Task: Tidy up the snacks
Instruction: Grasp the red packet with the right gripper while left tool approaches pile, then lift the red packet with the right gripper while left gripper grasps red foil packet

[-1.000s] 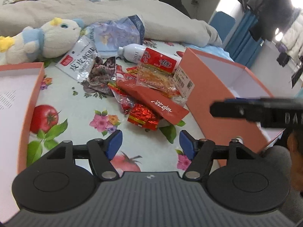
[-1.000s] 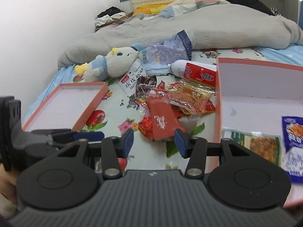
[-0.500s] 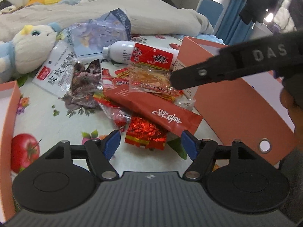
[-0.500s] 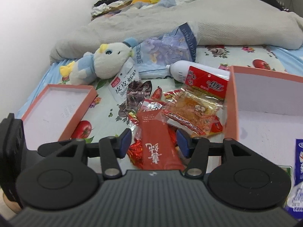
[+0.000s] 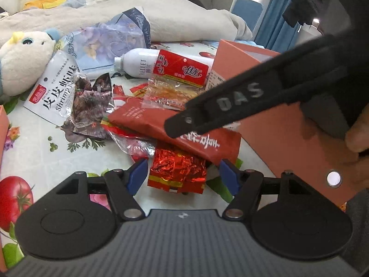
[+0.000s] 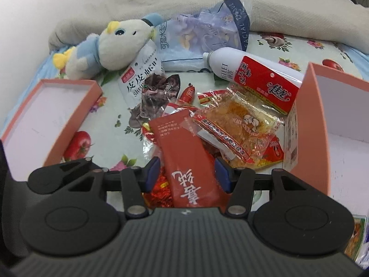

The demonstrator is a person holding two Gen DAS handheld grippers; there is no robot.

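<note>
Closing in on the snack pile: right hand-held gripper [image 6: 186, 176] now straddles the long red packet [image 6: 184, 157], jaws apart, no grip; left hand-held gripper [image 5: 183, 175], wide, frames the red foil snack [image 5: 177, 172].

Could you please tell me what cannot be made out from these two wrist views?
- Foil packet, right wrist view: mostly hidden under the red pouch.
- Red pouch, left wrist view: partly covered by the right gripper's arm.
- Snacks in the box, right wrist view: cut off by the edge.

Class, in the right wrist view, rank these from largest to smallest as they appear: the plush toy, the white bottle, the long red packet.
1. Plush toy
2. Long red packet, nearest the camera, so unsure
3. White bottle, partly covered, so unsure
</note>
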